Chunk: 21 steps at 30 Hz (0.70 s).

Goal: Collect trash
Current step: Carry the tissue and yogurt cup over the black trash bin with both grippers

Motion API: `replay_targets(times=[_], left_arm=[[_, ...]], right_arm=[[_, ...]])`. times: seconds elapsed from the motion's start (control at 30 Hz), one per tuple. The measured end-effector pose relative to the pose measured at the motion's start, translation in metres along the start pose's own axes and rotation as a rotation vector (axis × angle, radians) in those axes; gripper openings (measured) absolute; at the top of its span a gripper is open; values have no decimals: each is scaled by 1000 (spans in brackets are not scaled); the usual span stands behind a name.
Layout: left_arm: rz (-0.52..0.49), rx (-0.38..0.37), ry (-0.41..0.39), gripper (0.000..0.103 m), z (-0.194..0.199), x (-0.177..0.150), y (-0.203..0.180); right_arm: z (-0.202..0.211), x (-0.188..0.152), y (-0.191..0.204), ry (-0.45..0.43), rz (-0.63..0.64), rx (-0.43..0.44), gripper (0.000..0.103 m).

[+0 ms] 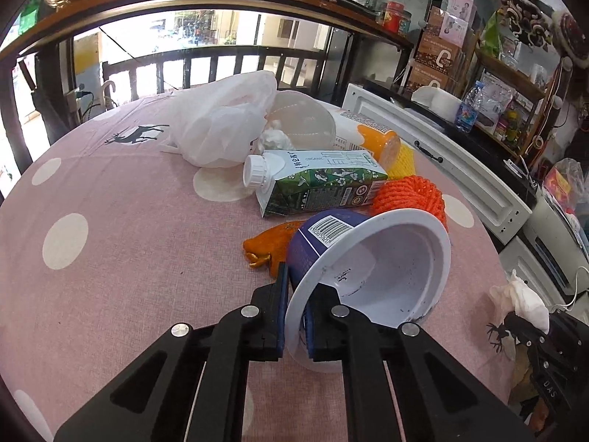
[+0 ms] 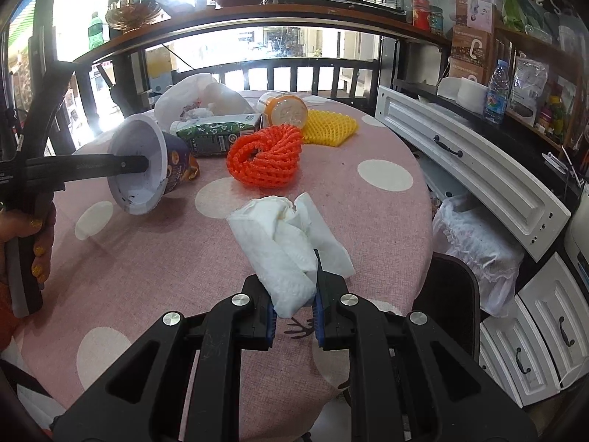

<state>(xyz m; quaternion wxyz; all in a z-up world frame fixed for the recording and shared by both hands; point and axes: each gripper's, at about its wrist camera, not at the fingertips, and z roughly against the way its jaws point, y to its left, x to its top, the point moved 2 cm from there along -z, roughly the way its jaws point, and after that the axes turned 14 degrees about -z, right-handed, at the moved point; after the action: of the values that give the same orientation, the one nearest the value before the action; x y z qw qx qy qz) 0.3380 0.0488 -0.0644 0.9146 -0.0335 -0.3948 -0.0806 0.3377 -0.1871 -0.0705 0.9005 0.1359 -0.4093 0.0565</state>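
Left hand-held gripper (image 1: 294, 316) is clamped on the rim of the white plastic cup with the blue label (image 1: 368, 261), tipped mouth toward it over the pink polka-dot bench (image 1: 110, 221), while the right hand-held gripper (image 2: 294, 316) pinches a crumpled white paper towel (image 2: 287, 243), in a pretty cluttered room with shelves.

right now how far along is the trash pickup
Nothing looks binned yet. In hand: the left gripper is clamped on the rim of the blue cup, and the right gripper holds the crumpled tissue. Left on the table: milk carton, orange foam net, yellow net, orange-capped container, orange peel and white plastic bag.
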Motion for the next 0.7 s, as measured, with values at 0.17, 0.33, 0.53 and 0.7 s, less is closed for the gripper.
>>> replay_targets(times=[0.17,0.33,0.53,0.7], left_arm=[[-5,-22,-22,8,19,-11,-3],[-30,-49,-62,8,41,-19,-16],[-87,-95,-101,8,52,-18,-52],[-129,-168,-113,8,51,-12,-87]], right_arm=[[9,-7,-3,-4,-17,3,16],[24,-13,-6,-21,-22,11,16],[42,-17,-16,-53,-40,17,16],[52,-16,-45,-73,-99,-18,16]])
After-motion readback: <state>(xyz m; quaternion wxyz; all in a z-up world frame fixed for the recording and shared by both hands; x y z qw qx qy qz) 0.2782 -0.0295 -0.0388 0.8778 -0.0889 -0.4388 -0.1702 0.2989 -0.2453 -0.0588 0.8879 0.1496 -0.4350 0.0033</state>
